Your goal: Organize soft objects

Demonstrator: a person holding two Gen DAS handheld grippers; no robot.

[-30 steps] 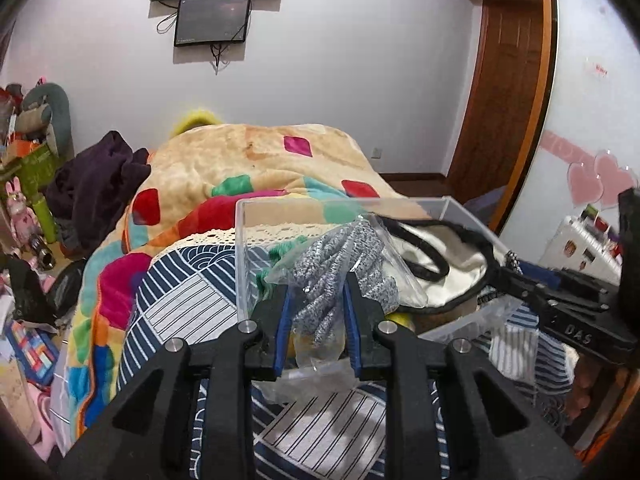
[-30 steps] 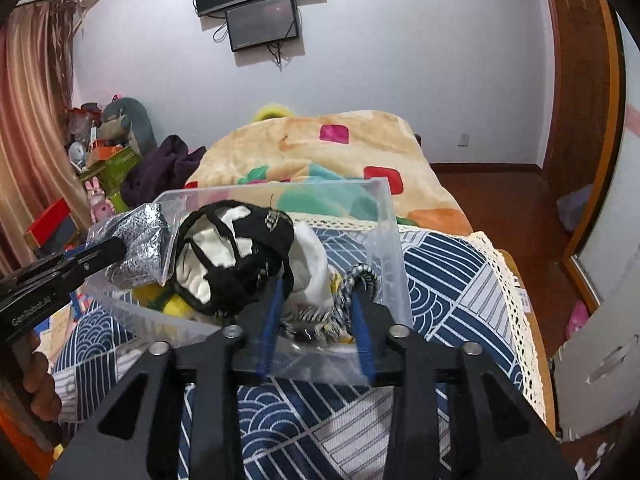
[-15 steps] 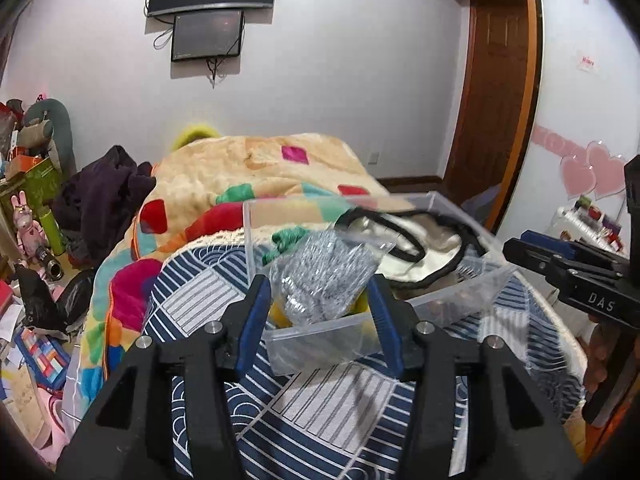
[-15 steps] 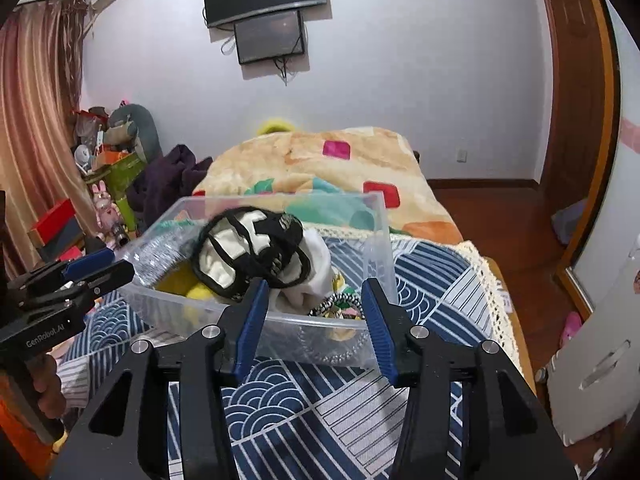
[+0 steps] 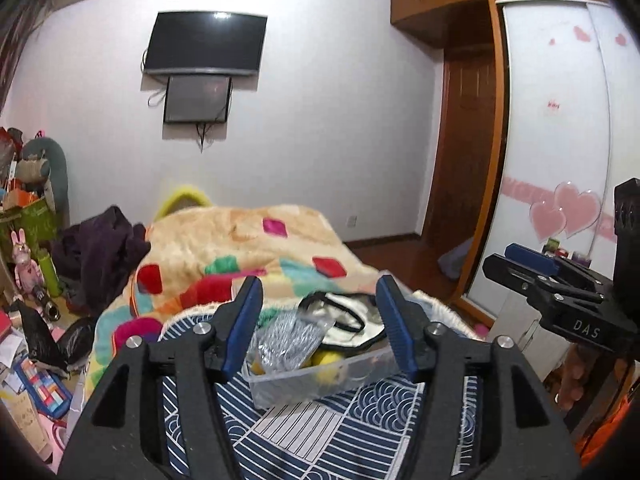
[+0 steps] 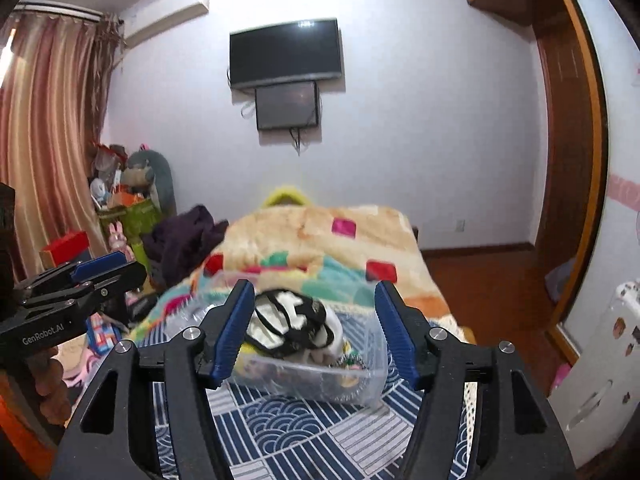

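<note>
Wrist views: both grippers' jaws wide, seemingly empty

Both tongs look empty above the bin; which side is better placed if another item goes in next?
No clear winner: left tongs and right tongs both hang open, empty, framing the clear bin alike.

Clear plastic bin (image 5: 320,376) on bed, holding silver bagged item (image 5: 288,336), black-white cloth (image 6: 288,316), yellow pieces (image 5: 326,360)

bin (image 5: 320,384) top open — soft items heaped | blanket (image 5: 240,240) behind
</note>
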